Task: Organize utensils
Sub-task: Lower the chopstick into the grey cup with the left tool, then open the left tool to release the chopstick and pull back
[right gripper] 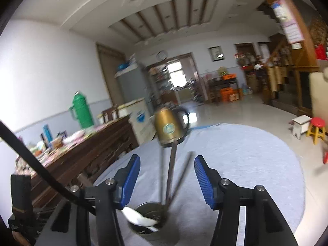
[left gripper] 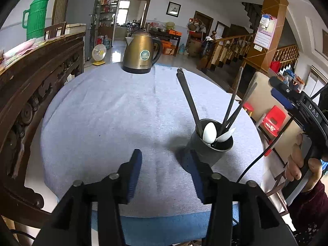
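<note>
A dark metal utensil cup (left gripper: 211, 147) stands on the blue-grey cloth at the right of the round table (left gripper: 114, 123). It holds several dark chopsticks (left gripper: 189, 100) that lean outward and two white spoons (left gripper: 208, 131). My left gripper (left gripper: 164, 164) is open and empty, low over the near table edge, with its right finger close beside the cup. My right gripper (right gripper: 167, 170) is open and empty above the cup (right gripper: 148, 218). The chopsticks (right gripper: 171, 170) rise between its fingers without touching them. The white spoons (right gripper: 141, 218) lie in the cup's mouth.
A gold electric kettle (left gripper: 141, 52) stands at the table's far edge. A dark carved wooden cabinet (left gripper: 34, 86) runs along the left, with a green thermos (left gripper: 37, 16) and clutter on top. Red stools (left gripper: 273, 121) stand off the table's right side.
</note>
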Available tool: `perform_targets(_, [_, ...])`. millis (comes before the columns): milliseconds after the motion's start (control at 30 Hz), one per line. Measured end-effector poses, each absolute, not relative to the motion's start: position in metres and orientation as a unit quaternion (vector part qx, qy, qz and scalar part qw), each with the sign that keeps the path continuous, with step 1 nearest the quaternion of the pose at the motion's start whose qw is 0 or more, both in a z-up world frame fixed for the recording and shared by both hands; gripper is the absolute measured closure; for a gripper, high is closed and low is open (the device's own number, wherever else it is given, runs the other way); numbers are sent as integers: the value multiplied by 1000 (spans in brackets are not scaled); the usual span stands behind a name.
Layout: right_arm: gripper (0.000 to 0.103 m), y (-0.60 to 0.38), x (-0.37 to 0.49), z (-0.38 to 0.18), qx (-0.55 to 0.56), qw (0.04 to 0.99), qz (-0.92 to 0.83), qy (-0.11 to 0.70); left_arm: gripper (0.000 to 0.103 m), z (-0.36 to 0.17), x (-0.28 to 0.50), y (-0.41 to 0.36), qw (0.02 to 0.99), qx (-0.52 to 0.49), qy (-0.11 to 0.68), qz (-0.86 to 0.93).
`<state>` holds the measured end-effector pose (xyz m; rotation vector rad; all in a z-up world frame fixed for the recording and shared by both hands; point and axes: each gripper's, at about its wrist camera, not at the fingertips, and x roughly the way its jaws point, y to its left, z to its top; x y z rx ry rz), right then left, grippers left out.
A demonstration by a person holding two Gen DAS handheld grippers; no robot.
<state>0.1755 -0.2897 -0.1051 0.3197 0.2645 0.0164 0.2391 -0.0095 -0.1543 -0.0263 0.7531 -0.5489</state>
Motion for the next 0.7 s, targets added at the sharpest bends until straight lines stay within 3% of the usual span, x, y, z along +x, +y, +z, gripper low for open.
perform_targets(233, [45, -331, 178, -123, 193, 962, -24, 193, 53, -158, 241, -15, 889, -11, 388, -244])
perform_targets(367, [44, -313, 176, -126, 163, 959, 14, 232, 31, -148, 234, -27, 901, 23, 378, -211])
perform_targets(467, [39, -301, 171, -126, 154, 957, 32, 246, 28, -139, 227, -36, 909, 52, 369, -188])
perform_targets(700, [38, -284, 153, -121, 152, 954, 52, 254, 23, -120, 219, -38, 918, 72, 367, -135])
